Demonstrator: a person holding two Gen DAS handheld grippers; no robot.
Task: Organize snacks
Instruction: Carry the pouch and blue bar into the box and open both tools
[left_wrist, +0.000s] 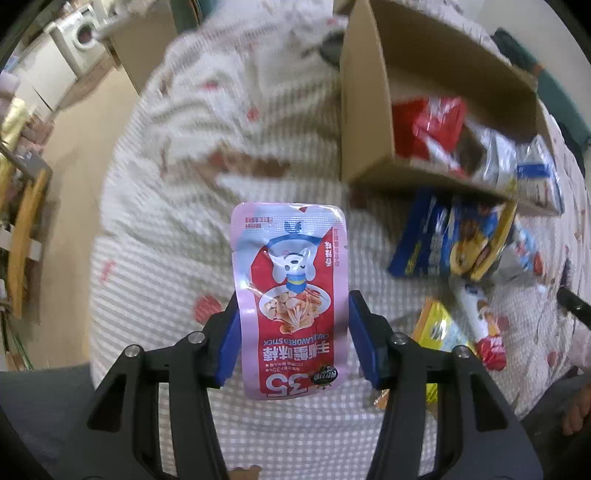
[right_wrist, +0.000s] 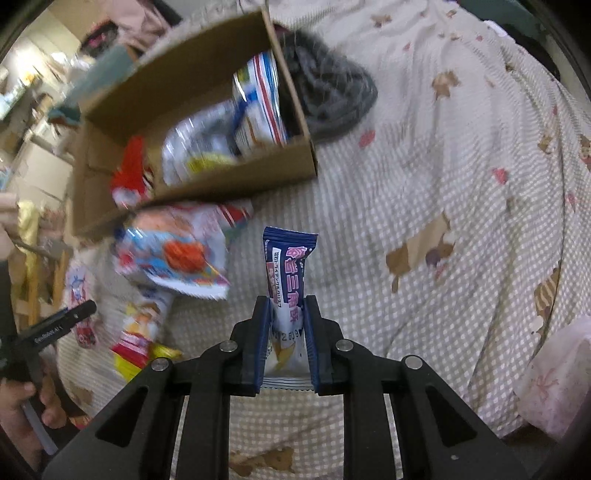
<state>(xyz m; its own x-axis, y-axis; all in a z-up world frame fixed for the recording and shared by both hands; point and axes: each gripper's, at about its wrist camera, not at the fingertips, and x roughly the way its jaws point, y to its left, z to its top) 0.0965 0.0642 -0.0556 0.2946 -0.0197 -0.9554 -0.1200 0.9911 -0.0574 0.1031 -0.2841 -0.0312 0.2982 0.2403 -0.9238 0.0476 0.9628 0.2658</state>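
My left gripper (left_wrist: 293, 308) is shut on a pink and red crab stick pouch (left_wrist: 290, 295), held upright above the checked bedspread. My right gripper (right_wrist: 286, 308) is shut on a navy and white snack bar wrapper (right_wrist: 288, 280), held upright. A cardboard box (left_wrist: 364, 110) lies on the bed at upper right in the left wrist view, with red and silver packets inside. The box (right_wrist: 236, 181) also shows at upper left in the right wrist view. Loose snack packets (left_wrist: 458, 243) lie in front of the box; they also show in the right wrist view (right_wrist: 173, 254).
A dark grey cloth (right_wrist: 332, 96) lies behind the box. A pink bundle (right_wrist: 557, 376) sits at lower right. The left gripper's black handle (right_wrist: 55, 325) and a hand show at the left edge. The floor (left_wrist: 74, 155) and a washing machine (left_wrist: 83, 33) lie left of the bed.
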